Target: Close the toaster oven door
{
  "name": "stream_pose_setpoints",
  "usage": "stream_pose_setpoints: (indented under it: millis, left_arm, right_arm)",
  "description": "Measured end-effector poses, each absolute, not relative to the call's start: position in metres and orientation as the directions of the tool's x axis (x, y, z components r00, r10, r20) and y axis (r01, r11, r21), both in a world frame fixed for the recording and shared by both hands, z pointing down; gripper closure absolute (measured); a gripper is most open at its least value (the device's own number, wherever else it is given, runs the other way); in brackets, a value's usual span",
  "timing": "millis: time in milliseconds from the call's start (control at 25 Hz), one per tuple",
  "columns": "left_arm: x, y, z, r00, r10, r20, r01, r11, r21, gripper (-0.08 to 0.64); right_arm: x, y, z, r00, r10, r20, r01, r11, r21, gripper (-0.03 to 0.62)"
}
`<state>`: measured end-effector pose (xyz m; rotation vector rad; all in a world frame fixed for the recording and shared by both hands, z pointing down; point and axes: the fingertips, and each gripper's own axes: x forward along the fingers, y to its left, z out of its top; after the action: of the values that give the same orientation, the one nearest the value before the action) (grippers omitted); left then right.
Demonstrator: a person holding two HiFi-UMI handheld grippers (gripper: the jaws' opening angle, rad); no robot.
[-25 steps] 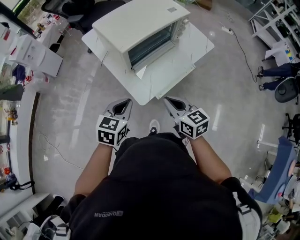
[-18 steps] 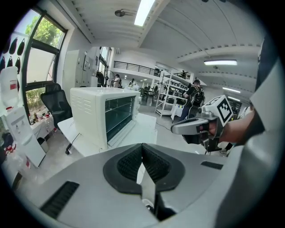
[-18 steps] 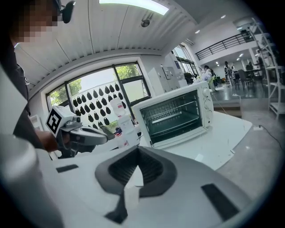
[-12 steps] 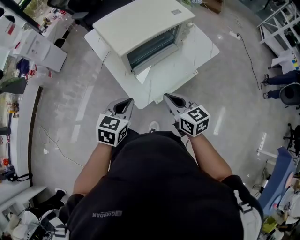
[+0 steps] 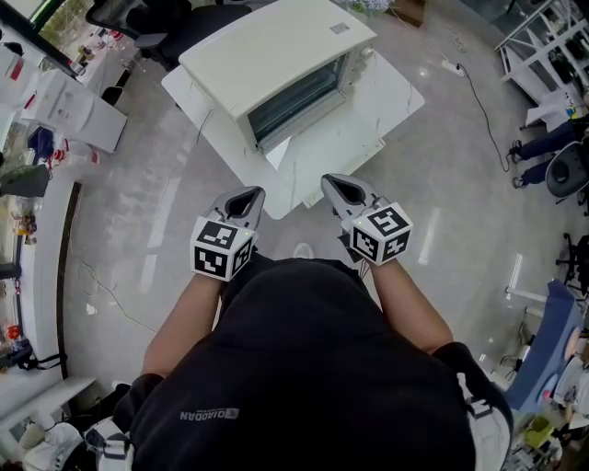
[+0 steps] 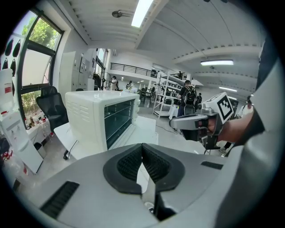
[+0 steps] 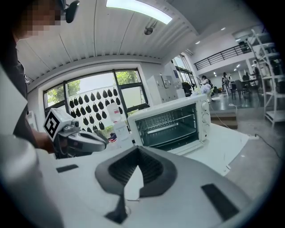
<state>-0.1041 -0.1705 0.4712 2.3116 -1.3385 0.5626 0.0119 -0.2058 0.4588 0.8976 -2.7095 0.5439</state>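
A white toaster oven [image 5: 276, 55] stands on a white table [image 5: 377, 110] ahead of me, and its door [image 5: 279, 150] is folded down in front of the dark opening. The right gripper view shows the oven [image 7: 171, 124] open, racks visible, door [image 7: 196, 146] lying low. My left gripper [image 5: 248, 193] and right gripper [image 5: 331, 181] hover side by side just short of the table's near corner, both shut with nothing between the jaws. The left gripper view shows the oven [image 6: 100, 118] from its side, with the right gripper [image 6: 193, 122] beside it.
Office chairs [image 5: 175, 18] stand behind the table and a white cabinet [image 5: 69, 106] is at the left. A cable [image 5: 479, 101] runs over the floor at the right, near shelving [image 5: 543, 37] and a seated person [image 5: 552, 147].
Both grippers have edged a little forward toward the table's corner, the right one more. The jaws stay shut and the oven door has not moved.
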Motion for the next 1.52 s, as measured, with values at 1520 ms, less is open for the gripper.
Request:
stream_pose_setpoints:
  millis: [1520]
  left_arm:
    - [-0.098, -0.176, 0.468, 0.452, -0.721, 0.525, -0.879, -0.459, 0.126, 0.557]
  right_arm:
    - [0.021, -0.218, 0.448, -0.795, -0.542, 0.272, -0.604, 0.748, -0.275, 0.463]
